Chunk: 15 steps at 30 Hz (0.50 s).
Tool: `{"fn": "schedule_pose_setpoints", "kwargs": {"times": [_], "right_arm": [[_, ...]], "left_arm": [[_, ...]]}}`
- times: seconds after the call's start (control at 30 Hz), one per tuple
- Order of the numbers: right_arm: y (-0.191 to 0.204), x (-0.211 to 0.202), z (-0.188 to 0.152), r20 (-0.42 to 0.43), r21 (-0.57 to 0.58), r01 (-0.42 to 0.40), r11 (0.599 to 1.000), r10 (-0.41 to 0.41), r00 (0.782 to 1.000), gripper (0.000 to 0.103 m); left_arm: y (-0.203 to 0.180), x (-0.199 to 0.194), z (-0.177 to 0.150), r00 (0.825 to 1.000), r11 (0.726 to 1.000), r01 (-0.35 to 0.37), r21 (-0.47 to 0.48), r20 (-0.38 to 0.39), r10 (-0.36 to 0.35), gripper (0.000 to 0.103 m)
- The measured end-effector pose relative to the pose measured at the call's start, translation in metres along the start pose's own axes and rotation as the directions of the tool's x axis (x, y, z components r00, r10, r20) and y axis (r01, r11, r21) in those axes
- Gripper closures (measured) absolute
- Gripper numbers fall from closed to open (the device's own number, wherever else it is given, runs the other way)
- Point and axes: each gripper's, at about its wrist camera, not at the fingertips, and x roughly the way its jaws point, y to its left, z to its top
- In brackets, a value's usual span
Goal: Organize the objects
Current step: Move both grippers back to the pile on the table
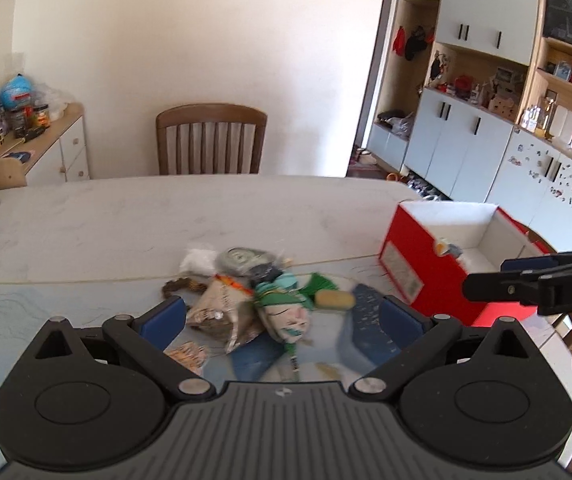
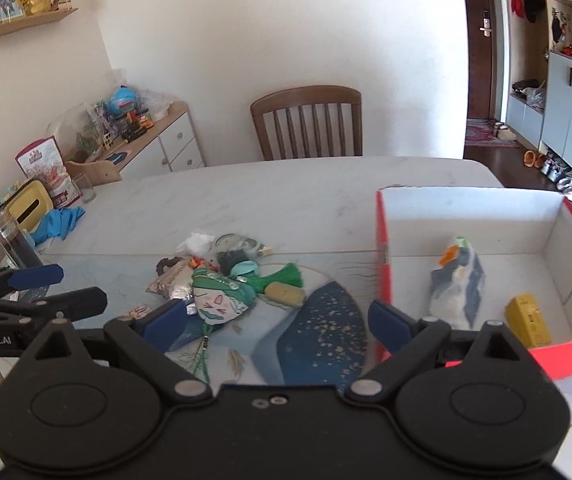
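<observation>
Bright, soft daylight fills both fisheye views, washing the back wall point(image 1: 205, 40) nearly white. Straight lines bow at the edges and corners darken. The pile of small things point(image 1: 261, 300) is motion-smeared in the left view, sharper in the right.

Home dining room: wooden chair point(image 2: 308, 122) at marble counter point(image 2: 286, 196), cluttered sideboard point(image 2: 157, 136), wall cupboards point(image 1: 466, 80), entry door point(image 2: 482, 40).

brown slatted wooden chair point(image 2: 308, 122) stands behind the pale marble table point(image 2: 286, 188). blue crumpled glove point(image 2: 59, 222) lies at the table's left edge, near a clear drinking glass point(image 2: 87, 188). cluttered white wood-topped sideboard point(image 2: 165, 140) against the wall.
</observation>
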Motion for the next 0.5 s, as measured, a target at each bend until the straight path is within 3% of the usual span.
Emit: {"fn": "schedule_pose_setpoints", "kwargs": {"times": [0.17,0.5], "right_arm": [[0.012,0.021,0.004,-0.025,-0.020,-0.022,1.000,0.022,0.999,0.007],[0.039,0.076,0.007,-0.107,-0.141,-0.026,0.990,0.011,0.994,0.007]], "left_arm": [[0.026,0.015,-0.010,0.999,0.998,-0.004,-0.058,-0.041,0.002,0.000],[0.063,0.054,-0.030,0.992,0.995,-0.093,-0.036,-0.090,0.089,0.000]]}}
